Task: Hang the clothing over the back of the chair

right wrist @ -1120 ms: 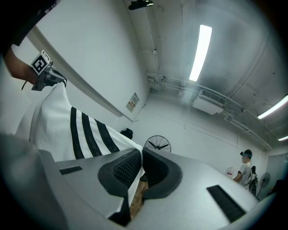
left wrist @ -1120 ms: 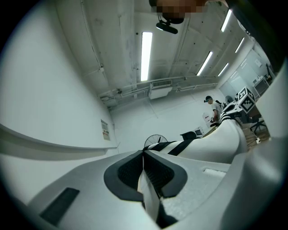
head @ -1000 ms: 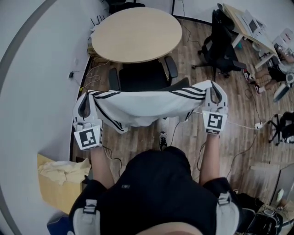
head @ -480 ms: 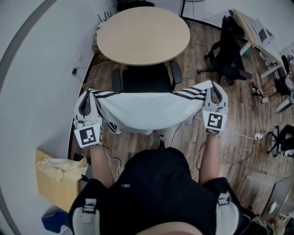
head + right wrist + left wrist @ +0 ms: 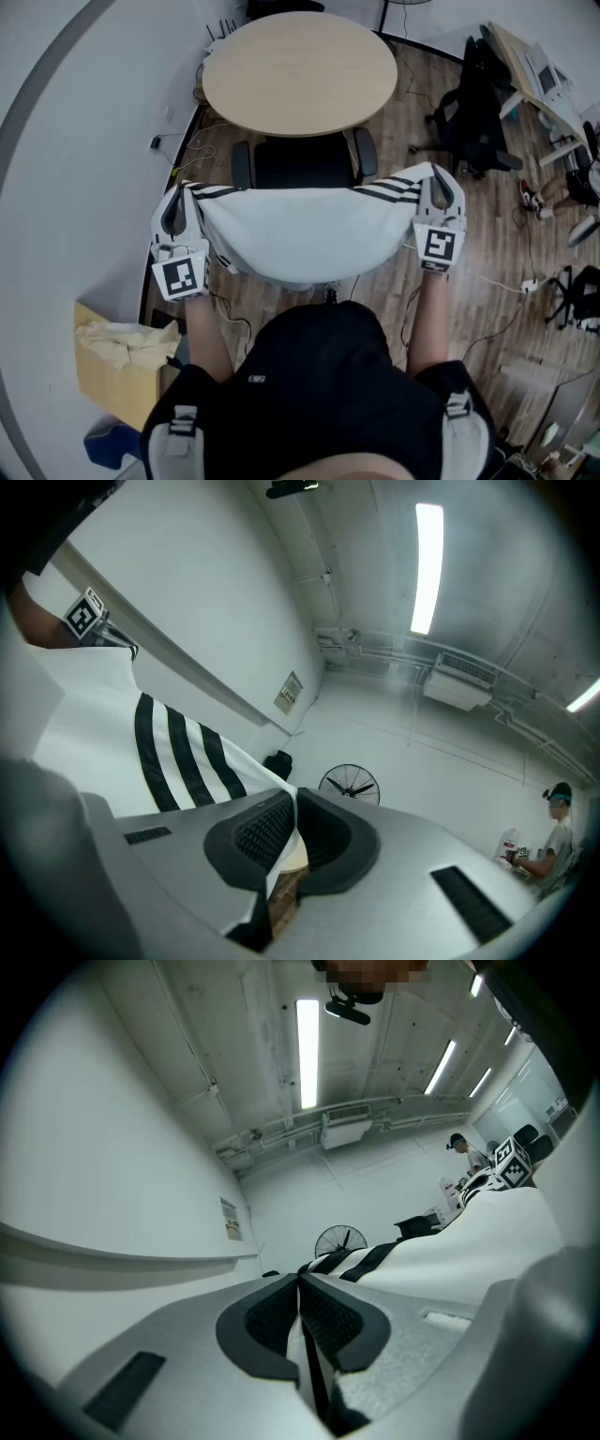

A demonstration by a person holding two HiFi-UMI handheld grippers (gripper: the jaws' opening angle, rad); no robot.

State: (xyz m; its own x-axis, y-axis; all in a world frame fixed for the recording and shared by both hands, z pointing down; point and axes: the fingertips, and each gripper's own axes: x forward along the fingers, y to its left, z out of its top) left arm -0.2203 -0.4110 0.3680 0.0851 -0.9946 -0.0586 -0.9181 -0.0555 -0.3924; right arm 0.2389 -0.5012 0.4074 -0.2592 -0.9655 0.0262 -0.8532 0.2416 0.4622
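A white garment with black stripes (image 5: pixel 300 225) hangs stretched between my two grippers, sagging in the middle. My left gripper (image 5: pixel 174 208) is shut on its left end, the cloth pinched between the dark pads (image 5: pixel 323 1321). My right gripper (image 5: pixel 441 187) is shut on the right end, where the striped cloth (image 5: pixel 178 752) runs into the jaws. A black office chair (image 5: pixel 302 161) stands just beyond the garment, its seat and armrests showing above the cloth; the backrest is hidden under the garment's far edge.
A round wooden table (image 5: pixel 300 70) stands behind the chair. A white wall (image 5: pixel 66 187) runs along the left. A cardboard box with cloth (image 5: pixel 117 361) sits at lower left. More black chairs (image 5: pixel 473 103) and a desk (image 5: pixel 539 70) are at the right. Cables lie on the wooden floor.
The garment held between both grippers now lies nearer the chair and covers more of its back. The cloth is spread wider and smoother than a second ago.
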